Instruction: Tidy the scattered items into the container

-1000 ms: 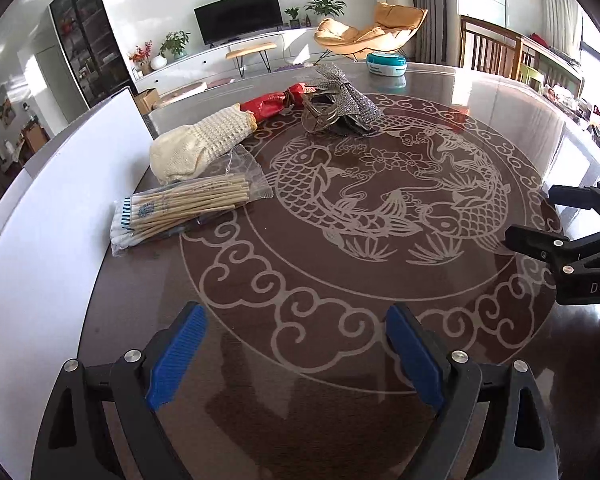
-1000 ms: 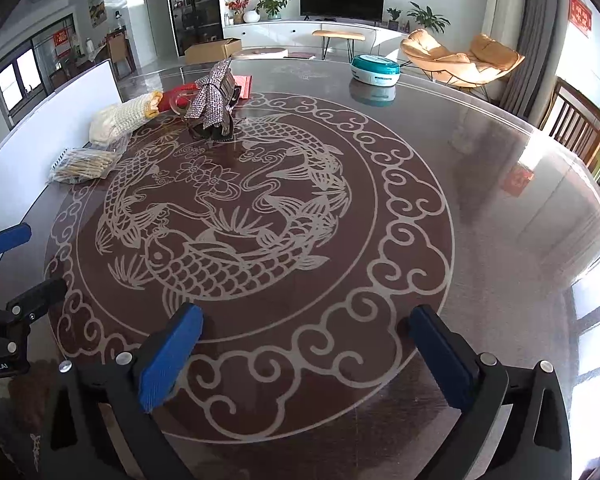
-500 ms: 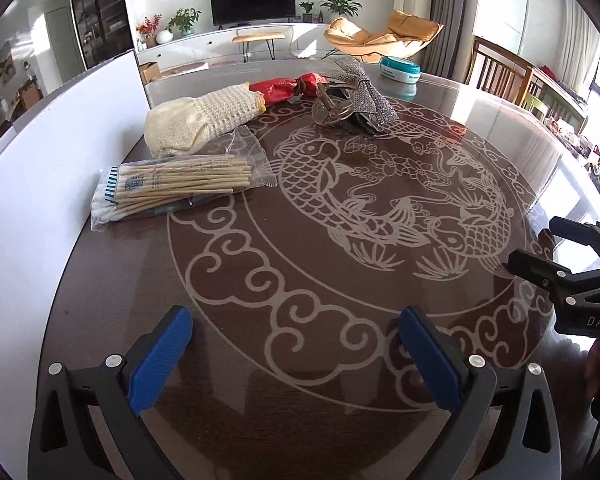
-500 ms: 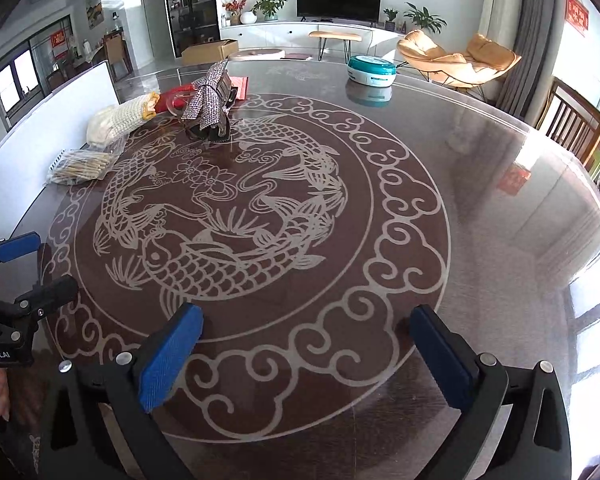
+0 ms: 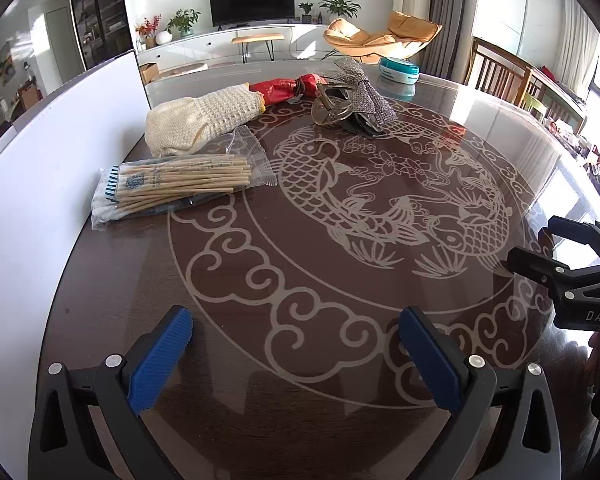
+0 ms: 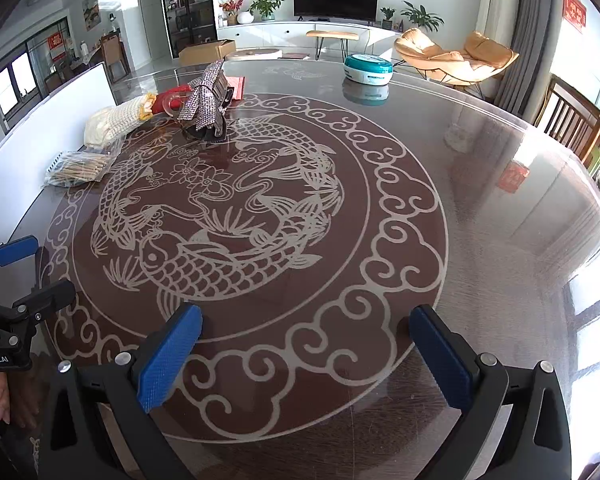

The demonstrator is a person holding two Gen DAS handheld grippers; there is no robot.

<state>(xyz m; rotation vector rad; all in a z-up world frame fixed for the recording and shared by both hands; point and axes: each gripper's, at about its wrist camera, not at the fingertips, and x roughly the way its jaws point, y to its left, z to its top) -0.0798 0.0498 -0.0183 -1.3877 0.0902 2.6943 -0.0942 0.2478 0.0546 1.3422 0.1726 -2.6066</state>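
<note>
A clear packet of wooden sticks lies at the table's left; it also shows in the right wrist view. Behind it lie a cream knitted glove, a red pouch and a glittery silver bow clip, seen too in the right wrist view. A teal and white round container stands at the far side. My left gripper is open and empty over the near table edge. My right gripper is open and empty, to the right of the left one.
The round brown table has a glass top with a fish pattern. A white board stands along its left edge. Wooden chairs stand at the right. An orange lounge chair is beyond the table.
The left gripper has swung left and slightly closer to the items, so the packet and glove sit nearer the middle of its view. The right gripper has barely moved.
</note>
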